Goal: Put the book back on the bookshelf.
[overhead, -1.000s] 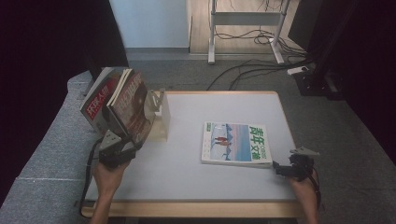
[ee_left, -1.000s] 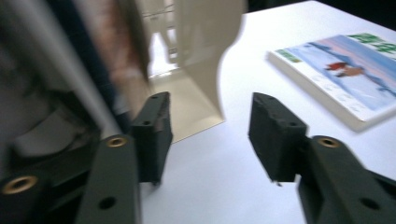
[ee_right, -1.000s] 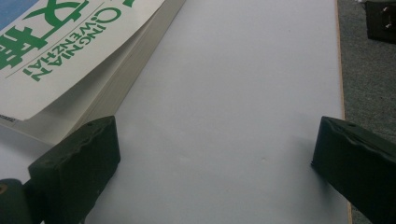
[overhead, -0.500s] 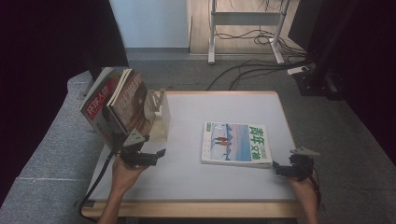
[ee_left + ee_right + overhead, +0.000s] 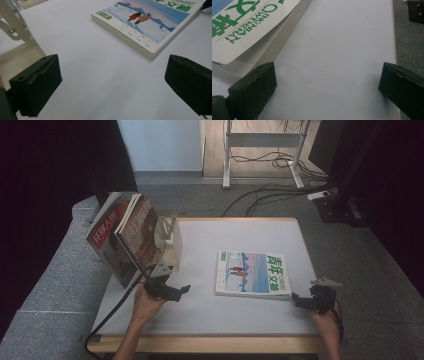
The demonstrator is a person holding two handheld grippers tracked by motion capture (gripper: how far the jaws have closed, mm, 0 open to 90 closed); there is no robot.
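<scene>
A magazine with a blue and white cover and green lettering [image 5: 252, 272] lies flat on the white table [image 5: 200, 315]. At the table's left, several magazines [image 5: 127, 237] lean in a cream metal bookstand [image 5: 170, 237]. My left gripper [image 5: 181, 290] is low over the table just in front of the stand and points right. Its jaws have just been opening and stand wide apart with nothing between them [image 5: 112, 85]; the flat magazine [image 5: 150, 22] lies ahead. My right gripper [image 5: 298, 300] rests open by that magazine's near right corner [image 5: 254, 30], holding nothing [image 5: 327, 90].
The bookstand's bracket [image 5: 15, 27] is close on the left of the left gripper. The table's wooden right edge [image 5: 395, 50] runs just beyond the right gripper, with grey carpet past it. Cables and a desk frame [image 5: 260, 140] stand on the floor behind.
The left gripper has come away from the leaning magazines, moving right and down toward the table, and its jaws have opened. The right gripper has kept still.
</scene>
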